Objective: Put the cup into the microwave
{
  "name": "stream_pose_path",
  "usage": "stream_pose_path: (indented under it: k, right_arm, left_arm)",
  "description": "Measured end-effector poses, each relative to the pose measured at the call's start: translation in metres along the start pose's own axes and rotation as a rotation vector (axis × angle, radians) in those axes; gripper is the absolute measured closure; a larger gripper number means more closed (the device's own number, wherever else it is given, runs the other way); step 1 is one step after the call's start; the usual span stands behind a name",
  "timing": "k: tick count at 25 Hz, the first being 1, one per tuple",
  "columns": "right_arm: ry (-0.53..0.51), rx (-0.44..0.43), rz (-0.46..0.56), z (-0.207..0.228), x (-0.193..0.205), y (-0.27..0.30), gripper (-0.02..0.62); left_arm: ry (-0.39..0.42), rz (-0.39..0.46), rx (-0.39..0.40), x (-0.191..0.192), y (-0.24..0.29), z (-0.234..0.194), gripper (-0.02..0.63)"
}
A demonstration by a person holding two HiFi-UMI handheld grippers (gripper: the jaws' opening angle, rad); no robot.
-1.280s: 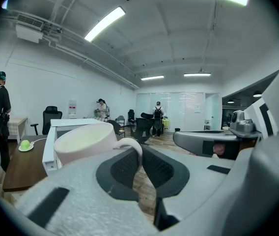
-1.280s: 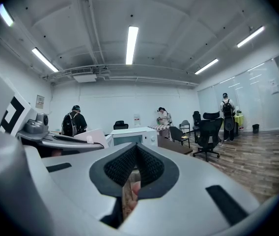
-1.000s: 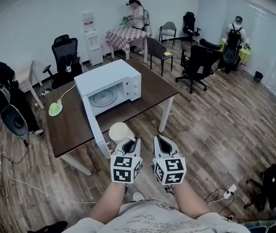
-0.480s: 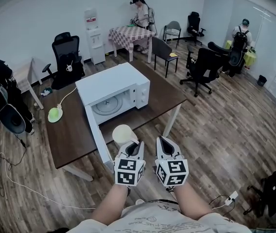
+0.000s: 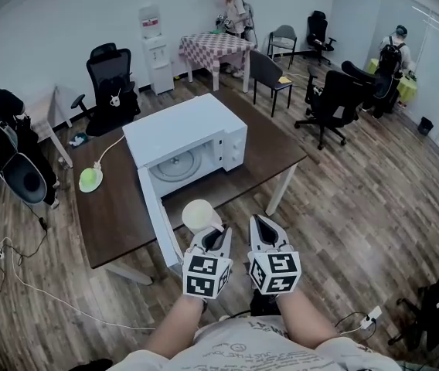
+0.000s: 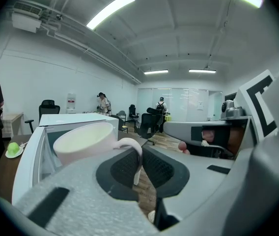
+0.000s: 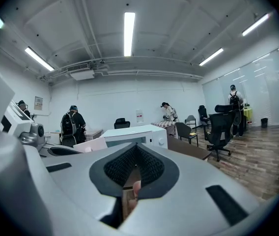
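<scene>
My left gripper and right gripper have grey-white shells with dark ribbed jaws. Both bear black-and-white square markers. My shirt is pale and printed.

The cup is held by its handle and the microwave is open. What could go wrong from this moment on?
1. The left gripper pinches only the thin handle of the cup, and the cup's body hangs to one side of the jaws. It may swivel or slip out.
2. The open microwave door stands just left of the cup, so the cup could knock against its edge on the way into the microwave.
</scene>
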State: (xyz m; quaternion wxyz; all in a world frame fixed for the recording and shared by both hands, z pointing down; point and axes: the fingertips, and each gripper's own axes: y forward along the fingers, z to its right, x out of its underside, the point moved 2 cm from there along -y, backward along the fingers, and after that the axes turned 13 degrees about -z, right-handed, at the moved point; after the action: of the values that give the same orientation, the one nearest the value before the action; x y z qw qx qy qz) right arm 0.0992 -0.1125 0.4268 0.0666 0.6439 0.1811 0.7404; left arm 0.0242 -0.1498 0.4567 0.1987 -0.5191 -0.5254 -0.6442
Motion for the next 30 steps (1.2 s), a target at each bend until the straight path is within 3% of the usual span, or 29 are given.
stream_pose_path:
  k: [11, 30]
  right_arm:
    - [-0.03, -0.112, 0.006, 0.013, -0.023, 0.073, 0.583]
    - [-0.124, -0.378, -0.058, 0.038, -0.057, 0.206, 0.583]
  left_arm:
    - [-0.028, -0.031, -0.107, -0.013, 0.049, -0.041, 0.571]
    - [-0.091, -0.094, -0.31, -0.023, 0.156, -0.113, 0.571]
